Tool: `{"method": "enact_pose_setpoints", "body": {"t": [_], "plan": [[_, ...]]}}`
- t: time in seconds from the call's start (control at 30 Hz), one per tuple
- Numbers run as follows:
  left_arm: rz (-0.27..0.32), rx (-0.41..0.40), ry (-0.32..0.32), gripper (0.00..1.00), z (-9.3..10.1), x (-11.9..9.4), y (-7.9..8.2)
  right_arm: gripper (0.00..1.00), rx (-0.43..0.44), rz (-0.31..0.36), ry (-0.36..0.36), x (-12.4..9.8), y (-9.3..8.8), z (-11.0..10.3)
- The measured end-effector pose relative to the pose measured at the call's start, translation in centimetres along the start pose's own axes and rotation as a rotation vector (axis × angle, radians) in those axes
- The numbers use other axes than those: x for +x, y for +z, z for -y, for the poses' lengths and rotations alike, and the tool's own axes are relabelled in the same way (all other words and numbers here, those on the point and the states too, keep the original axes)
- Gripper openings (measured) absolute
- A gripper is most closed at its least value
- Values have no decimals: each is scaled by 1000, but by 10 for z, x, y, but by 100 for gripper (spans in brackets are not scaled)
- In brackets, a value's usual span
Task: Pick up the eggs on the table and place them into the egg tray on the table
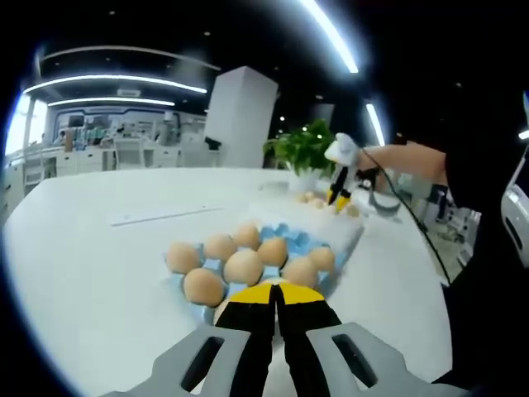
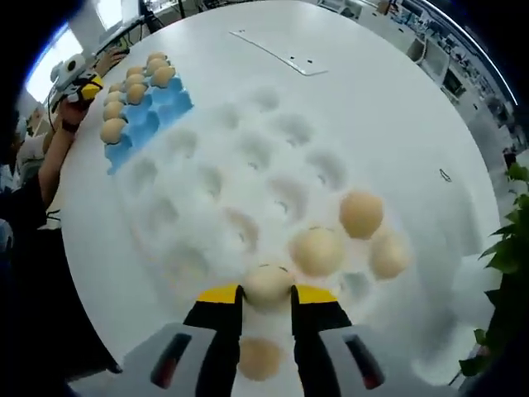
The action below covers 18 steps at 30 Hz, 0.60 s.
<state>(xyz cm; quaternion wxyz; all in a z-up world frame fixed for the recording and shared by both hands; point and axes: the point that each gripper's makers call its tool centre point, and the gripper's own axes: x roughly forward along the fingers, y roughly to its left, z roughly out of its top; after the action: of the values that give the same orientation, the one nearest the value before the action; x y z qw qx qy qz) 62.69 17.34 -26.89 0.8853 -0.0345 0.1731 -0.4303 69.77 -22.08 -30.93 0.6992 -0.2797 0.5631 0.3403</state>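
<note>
No label or writing can be read in either view. In the right gripper view, the right gripper (image 2: pixel 266 298) pinches an egg (image 2: pixel 268 284) at lower centre, over the white egg tray (image 2: pixel 248 165); three more eggs sit in cups at right, and most other cups lie open. The blue tray (image 2: pixel 157 112) lies at upper left. In the left gripper view, the left gripper (image 1: pixel 277 299) has its jaws pressed together at bottom centre, beside the blue tray's near edge. White table (image 1: pixel 91 248) spreads bare to the left.
</note>
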Motion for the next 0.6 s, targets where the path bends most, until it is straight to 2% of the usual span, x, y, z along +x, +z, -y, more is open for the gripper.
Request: {"method": "enact_pose_setpoints", "body": {"t": [0.3, 0.5, 0.6], "plan": [[3, 11, -1, 0, 2, 0, 2, 26, -12, -42, -40, 9, 0, 6], [-3, 22, -2, 0, 6, 1, 1, 27, 9, -48, 21, 14, 0, 6], [-1, 21, -1, 0, 5, 1, 1, 28, -2, -89, 29, 15, -1, 3]]}}
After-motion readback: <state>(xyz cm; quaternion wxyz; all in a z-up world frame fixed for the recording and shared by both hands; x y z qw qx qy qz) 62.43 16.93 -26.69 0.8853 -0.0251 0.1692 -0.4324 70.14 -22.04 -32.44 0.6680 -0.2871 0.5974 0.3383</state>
